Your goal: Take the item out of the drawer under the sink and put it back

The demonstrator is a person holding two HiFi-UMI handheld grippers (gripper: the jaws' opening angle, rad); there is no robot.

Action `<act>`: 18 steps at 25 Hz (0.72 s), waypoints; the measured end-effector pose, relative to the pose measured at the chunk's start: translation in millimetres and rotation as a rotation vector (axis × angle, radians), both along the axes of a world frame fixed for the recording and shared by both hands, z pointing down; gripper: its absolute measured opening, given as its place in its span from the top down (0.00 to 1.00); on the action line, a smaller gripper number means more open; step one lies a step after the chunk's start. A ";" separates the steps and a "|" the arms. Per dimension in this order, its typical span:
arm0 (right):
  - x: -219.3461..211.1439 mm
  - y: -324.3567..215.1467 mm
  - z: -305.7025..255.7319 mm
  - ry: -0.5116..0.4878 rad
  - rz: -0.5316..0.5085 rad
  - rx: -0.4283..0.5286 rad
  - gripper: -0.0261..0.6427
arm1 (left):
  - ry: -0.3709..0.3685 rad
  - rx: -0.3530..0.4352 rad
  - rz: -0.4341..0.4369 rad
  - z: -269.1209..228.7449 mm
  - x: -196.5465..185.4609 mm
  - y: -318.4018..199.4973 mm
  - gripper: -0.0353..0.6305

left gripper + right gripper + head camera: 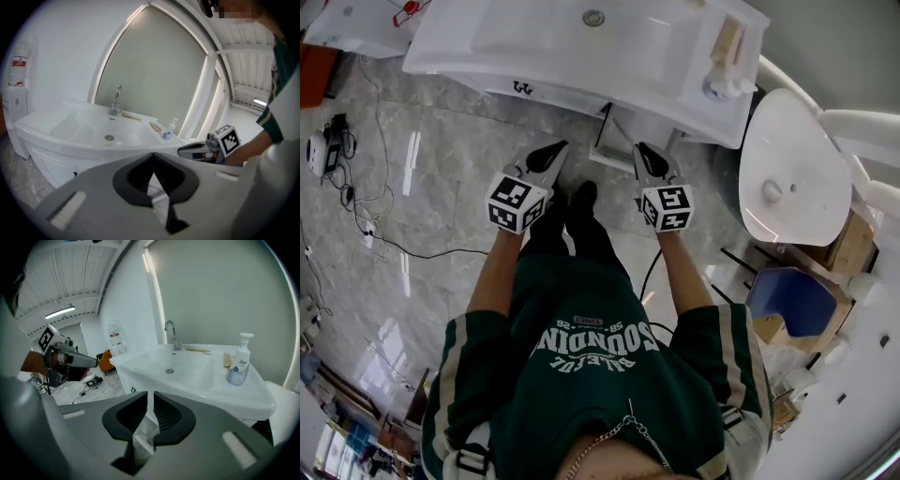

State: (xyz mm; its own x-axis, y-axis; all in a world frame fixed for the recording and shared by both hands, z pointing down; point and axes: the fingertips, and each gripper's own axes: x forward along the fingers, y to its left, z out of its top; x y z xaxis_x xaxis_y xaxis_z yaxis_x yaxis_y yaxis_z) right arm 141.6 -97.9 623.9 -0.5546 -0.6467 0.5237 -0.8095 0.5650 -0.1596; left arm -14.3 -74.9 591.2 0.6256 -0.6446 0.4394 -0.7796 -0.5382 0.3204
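Jaws: left gripper [153, 154] closed, right gripper [150, 393] (barely) parted, both empty.

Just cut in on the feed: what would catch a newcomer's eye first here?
The big white sink fills the top of the head view, with the pump soap bottle on its right rim. Directly before it, the left gripper and right gripper hover side by side, both empty.
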 end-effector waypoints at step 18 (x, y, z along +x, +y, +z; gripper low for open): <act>5.5 -12.6 171.7 0.353 -0.226 -0.235 0.82 | 0.010 -0.081 -0.050 52.6 1.0 0.9 0.87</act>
State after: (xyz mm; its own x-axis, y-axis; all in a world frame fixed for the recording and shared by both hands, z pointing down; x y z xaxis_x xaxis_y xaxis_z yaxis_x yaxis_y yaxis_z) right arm 147.1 -110.5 795.6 -0.4301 -0.3717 0.8227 -0.6982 0.7147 -0.0421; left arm -13.4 -74.0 643.7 0.5983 -0.6378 0.4851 -0.8012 -0.4706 0.3696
